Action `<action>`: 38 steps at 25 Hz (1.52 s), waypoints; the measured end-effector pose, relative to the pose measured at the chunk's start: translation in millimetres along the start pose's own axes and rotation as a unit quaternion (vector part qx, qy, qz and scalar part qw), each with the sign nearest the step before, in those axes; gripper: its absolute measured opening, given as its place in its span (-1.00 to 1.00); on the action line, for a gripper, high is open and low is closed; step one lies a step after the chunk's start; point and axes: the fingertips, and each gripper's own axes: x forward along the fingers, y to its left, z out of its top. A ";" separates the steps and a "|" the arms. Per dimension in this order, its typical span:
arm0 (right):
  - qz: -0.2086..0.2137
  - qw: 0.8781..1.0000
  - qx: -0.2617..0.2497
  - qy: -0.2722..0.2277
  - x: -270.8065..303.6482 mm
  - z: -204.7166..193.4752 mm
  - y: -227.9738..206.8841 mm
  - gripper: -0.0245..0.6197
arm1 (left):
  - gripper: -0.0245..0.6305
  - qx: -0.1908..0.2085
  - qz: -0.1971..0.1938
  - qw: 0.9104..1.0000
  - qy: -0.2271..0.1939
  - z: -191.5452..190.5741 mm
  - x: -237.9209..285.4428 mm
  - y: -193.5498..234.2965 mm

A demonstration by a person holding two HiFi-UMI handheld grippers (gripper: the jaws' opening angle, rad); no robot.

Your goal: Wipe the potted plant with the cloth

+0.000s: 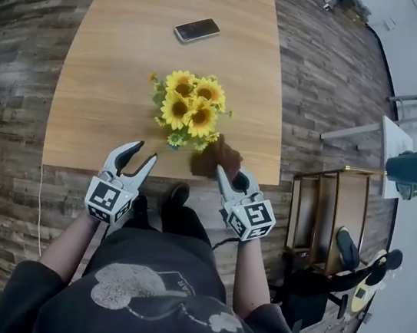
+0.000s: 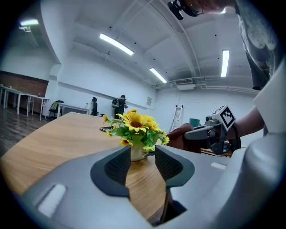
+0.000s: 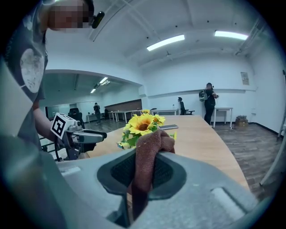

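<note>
Head view: plant (image 1: 190, 109) stands on the counter (image 1: 110, 46), near its front edge. Your right gripper (image 1: 229, 176) carries the cloth (image 1: 211, 158) just beside the blooms; wiping looks about to begin. Left gripper (image 1: 145, 152) hovers short of the plant. Phone (image 1: 197, 30) lies well beyond, no obstacle.

Left gripper view: fingers (image 2: 117, 167) apart, nothing between them; pot (image 2: 136, 153) shows through the gap. Steady it next, likely.

Right gripper view: fingers clamped on the bunched cloth. Use light strokes; petals bend and the pot may tip.
</note>
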 end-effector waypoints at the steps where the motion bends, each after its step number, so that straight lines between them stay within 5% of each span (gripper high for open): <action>1: -0.001 1.000 0.002 -0.002 -3.4 -0.9 3.0 -0.78 | -0.34 -0.002 0.002 1.000 -0.001 -0.4 -3.6 0.3; 5: 0.003 1.000 0.008 -0.010 -18.5 -1.0 8.8 -0.78 | -0.40 0.004 0.005 1.000 -0.015 7.0 -11.1 -10.4; 12: 0.032 0.998 0.007 -0.048 -54.7 8.0 16.9 -0.78 | -0.87 0.013 0.048 0.996 -0.079 39.9 -35.5 -52.5; 18: 0.047 0.993 0.068 -0.088 -125.8 -1.3 28.6 -0.78 | -0.87 0.021 0.075 0.991 -0.112 48.6 -69.1 -118.5; 28: 0.080 0.991 0.047 -0.098 -226.0 -47.1 68.5 -0.78 | -0.87 0.064 0.166 0.978 -0.111 11.0 -157.6 -222.5; 34: 0.119 0.991 -0.010 -0.056 -270.4 -86.8 113.0 -0.78 | -0.87 0.058 0.169 0.980 -0.089 -12.4 -185.4 -266.8; 38: 0.127 0.991 -0.001 -0.044 -291.5 -108.3 126.7 -0.78 | -0.87 0.062 0.158 0.983 -0.077 -25.7 -193.7 -294.2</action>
